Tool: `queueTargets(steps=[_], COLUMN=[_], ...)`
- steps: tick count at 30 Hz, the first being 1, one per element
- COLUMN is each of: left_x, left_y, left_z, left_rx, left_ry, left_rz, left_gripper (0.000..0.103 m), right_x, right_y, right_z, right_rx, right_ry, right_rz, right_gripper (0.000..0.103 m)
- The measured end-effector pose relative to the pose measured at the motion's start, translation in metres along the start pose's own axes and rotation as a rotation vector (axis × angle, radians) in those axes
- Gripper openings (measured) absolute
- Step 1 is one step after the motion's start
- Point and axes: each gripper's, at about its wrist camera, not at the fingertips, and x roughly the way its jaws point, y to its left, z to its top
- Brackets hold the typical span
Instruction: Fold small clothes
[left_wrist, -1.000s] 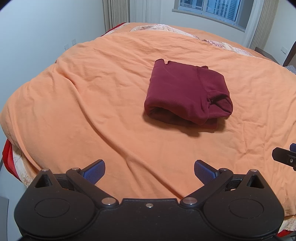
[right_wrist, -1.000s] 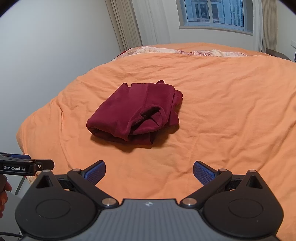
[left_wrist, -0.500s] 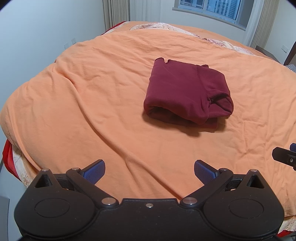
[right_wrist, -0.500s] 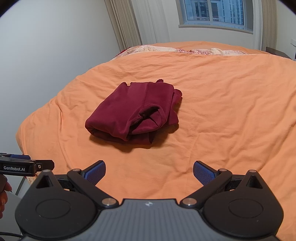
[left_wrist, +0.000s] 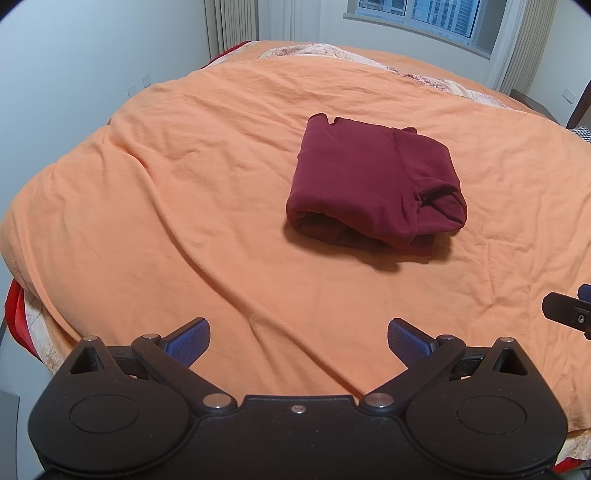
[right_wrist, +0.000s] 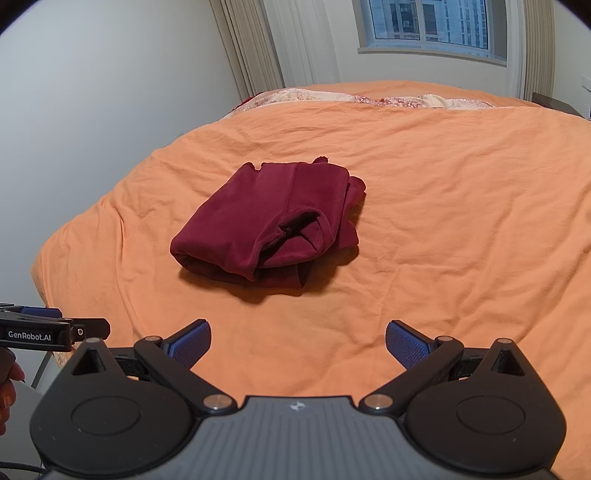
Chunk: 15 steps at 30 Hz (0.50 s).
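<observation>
Folded maroon garment on orange duvet, left tool and right tool spread wide, empty, possibly a cuff protruding.

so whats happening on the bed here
A person holds a gripper in each hand over an orange bed. A maroon garment lies folded into a compact bundle in the middle of it. The left gripper and the right gripper are both open, holding nothing, set back at the near edge, clear of the garment.
</observation>
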Motion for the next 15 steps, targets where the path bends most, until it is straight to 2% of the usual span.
queueTargets(steps=[5, 9, 11, 15], left_x=[-0.0002, 0.0017, 0.0002, -0.0038], left_y=[-0.0001, 0.001, 0.0037, 0.0055], left_z=[0.0002, 0.0012, 0.002, 0.0045], left_rx=[0.0, -0.006, -0.023, -0.015], left_ry=[0.0, 0.003, -0.012, -0.049], left_rz=[-0.002, 0.026, 0.023, 0.065], left_gripper=[0.102, 0.102, 0.102, 0.102], right_x=[0.0014, 0.0022, 0.0023, 0.003], right_y=[0.0016, 0.0024, 0.0025, 0.004], right_z=[0.0003, 0.0005, 0.0006, 0.0004], right_rx=[0.001, 0.001, 0.001, 0.002], right_ry=[0.001, 0.002, 0.002, 0.003], right_rz=[-0.001, -0.002, -0.003, -0.004], right_gripper=[0.103, 0.103, 0.103, 0.103])
